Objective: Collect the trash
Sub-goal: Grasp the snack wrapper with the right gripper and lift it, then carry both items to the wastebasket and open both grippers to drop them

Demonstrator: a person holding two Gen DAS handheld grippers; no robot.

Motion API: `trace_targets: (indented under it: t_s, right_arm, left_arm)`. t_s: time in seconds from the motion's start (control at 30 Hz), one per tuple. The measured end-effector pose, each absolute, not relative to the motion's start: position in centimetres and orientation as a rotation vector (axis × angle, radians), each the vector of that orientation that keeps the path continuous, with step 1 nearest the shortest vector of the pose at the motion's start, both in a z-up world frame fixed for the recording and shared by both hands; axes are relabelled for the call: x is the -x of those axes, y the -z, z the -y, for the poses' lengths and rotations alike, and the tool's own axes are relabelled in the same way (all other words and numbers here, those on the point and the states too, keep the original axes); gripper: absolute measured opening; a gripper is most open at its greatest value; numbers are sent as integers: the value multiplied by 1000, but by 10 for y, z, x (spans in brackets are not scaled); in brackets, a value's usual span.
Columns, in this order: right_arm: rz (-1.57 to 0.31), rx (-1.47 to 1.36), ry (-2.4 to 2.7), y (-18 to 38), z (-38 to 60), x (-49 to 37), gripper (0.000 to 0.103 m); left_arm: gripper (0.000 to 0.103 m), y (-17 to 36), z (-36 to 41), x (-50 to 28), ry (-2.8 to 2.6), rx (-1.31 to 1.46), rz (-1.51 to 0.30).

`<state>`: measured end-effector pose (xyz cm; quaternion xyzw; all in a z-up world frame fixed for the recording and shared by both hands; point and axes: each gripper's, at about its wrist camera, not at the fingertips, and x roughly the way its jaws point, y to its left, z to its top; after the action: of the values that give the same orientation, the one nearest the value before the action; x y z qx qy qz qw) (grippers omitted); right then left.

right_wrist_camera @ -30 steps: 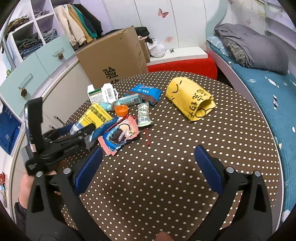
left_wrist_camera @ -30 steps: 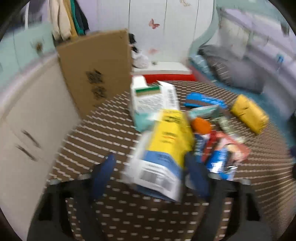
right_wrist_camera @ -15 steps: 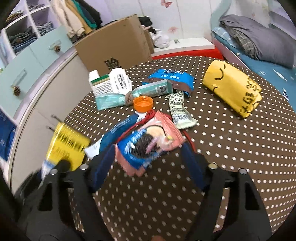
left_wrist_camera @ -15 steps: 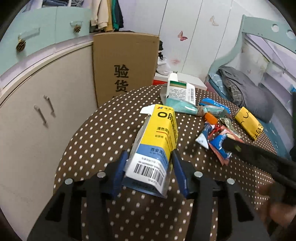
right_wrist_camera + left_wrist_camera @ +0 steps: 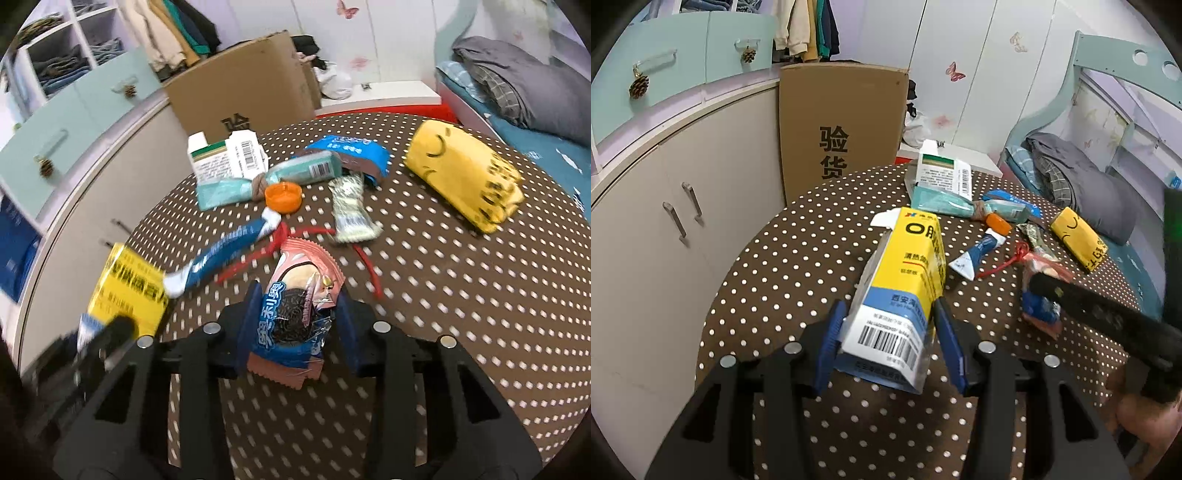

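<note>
Yellow box (image 5: 905,295) pinched in my left gripper (image 5: 890,345), light, crushable; right gripper (image 5: 295,332) clamps the slippery wrapper (image 5: 299,310) beside it

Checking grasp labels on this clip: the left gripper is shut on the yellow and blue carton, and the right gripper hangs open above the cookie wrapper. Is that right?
Not quite. The left gripper is shut on the yellow and blue carton, as stated. But the right gripper is not open: in the right wrist view its blue fingers press against both sides of the cookie wrapper, shut on it.
</note>
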<state>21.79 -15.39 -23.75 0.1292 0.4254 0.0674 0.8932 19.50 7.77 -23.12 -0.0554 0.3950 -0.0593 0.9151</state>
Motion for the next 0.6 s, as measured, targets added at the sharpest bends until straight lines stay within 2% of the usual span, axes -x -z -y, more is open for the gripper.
trace_targets:
  t_s: [0.33,0.6]
  right_arm:
    - [-790,-193,-192,215,188,-157,38]
    - [-652,-232,-131,163,254,-134,38]
  left_arm:
    - [49,215,-59,-169,140,112,-781]
    - [49,172,6,-158,268,52,-712]
